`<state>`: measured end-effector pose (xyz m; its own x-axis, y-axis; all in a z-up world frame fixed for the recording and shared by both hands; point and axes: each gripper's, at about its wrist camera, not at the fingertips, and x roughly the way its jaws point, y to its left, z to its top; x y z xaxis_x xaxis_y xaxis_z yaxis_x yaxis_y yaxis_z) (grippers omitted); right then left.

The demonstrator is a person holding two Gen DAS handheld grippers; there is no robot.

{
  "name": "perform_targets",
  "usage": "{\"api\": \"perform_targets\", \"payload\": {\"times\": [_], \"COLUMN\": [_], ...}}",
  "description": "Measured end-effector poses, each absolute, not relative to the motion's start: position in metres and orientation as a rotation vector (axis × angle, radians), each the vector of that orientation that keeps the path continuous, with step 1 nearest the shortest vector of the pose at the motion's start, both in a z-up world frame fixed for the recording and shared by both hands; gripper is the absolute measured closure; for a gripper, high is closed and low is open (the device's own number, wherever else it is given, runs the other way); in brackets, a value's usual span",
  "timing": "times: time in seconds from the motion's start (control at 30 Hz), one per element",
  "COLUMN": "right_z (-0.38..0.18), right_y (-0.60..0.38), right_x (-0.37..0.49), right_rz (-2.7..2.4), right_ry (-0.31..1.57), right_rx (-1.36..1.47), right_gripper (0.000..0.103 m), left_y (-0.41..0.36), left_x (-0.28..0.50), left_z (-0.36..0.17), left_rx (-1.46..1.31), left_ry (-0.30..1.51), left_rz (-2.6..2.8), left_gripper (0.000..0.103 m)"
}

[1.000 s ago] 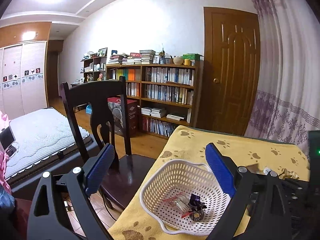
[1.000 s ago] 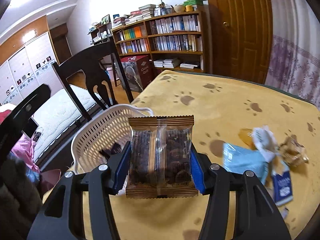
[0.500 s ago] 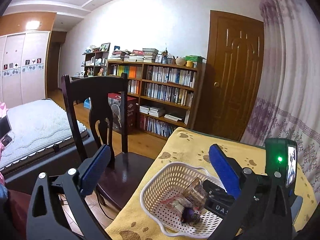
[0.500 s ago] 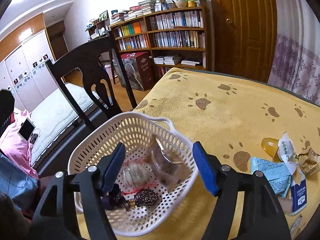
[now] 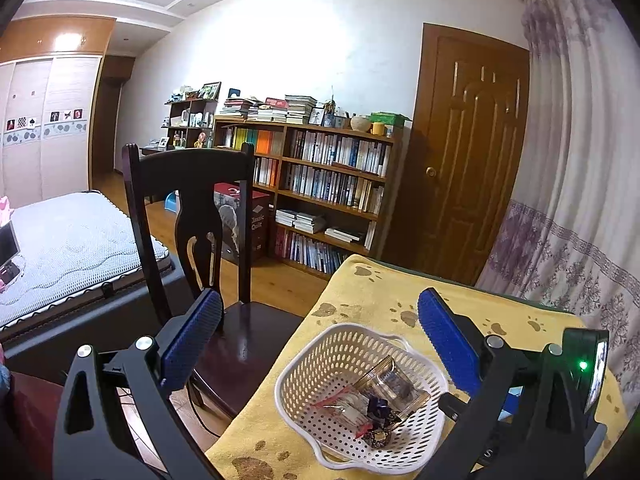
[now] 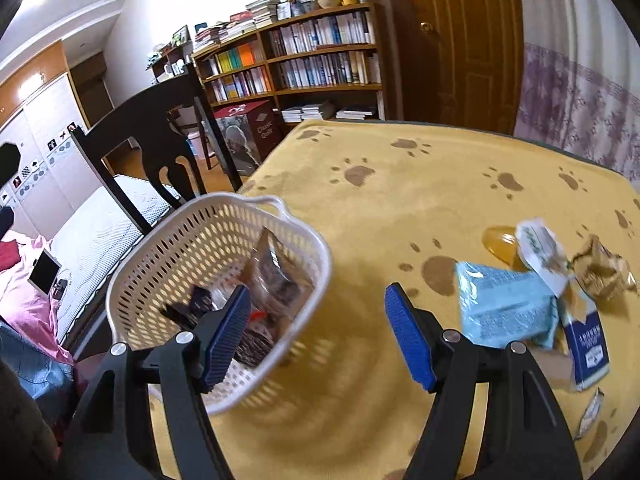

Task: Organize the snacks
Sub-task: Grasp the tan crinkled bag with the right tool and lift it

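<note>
1. Left gripper (image 5: 316,340) gapes empty above the basket (image 5: 308,368), which holds the brown packet (image 5: 394,384) (leaning).
2. Right gripper (image 6: 318,330) is spread, empty; only its view shows loose snacks (image 6: 506,306) on the cloth (image 6: 420,184).

Bookshelf (image 5: 316,184), wooden door (image 5: 460,160), chair (image 5: 192,216)

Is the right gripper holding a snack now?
No, the right gripper is open and empty, above the cloth beside the basket.
</note>
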<state>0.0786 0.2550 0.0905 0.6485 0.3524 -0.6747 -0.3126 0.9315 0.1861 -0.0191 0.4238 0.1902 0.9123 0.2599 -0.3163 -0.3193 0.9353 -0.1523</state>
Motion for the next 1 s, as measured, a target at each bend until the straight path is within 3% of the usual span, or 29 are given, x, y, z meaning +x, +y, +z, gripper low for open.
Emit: {"api": "perform_targets", "payload": {"times": [0.27, 0.53, 1.0], "right_z": [0.085, 0.088, 0.085], "right_y": [0.210, 0.154, 0.052], "right_x": [0.076, 0.080, 0.127], "right_rz": [0.287, 0.165, -0.089], "right_ry": [0.769, 0.744, 0.781], "right_rx": [0.074, 0.125, 0.239], "right_gripper": [0.033, 0.017, 0.012], "left_y": [0.416, 0.405, 0.390], "left_x": [-0.019, -0.018, -0.016], "left_z": [0.188, 0.188, 0.186], "left_rx": [-0.184, -0.154, -0.122], "left_ry": [0.302, 0.307, 0.319], "left_rz": [0.294, 0.295, 0.273], "left_gripper": [0.003, 0.003, 0.003]}}
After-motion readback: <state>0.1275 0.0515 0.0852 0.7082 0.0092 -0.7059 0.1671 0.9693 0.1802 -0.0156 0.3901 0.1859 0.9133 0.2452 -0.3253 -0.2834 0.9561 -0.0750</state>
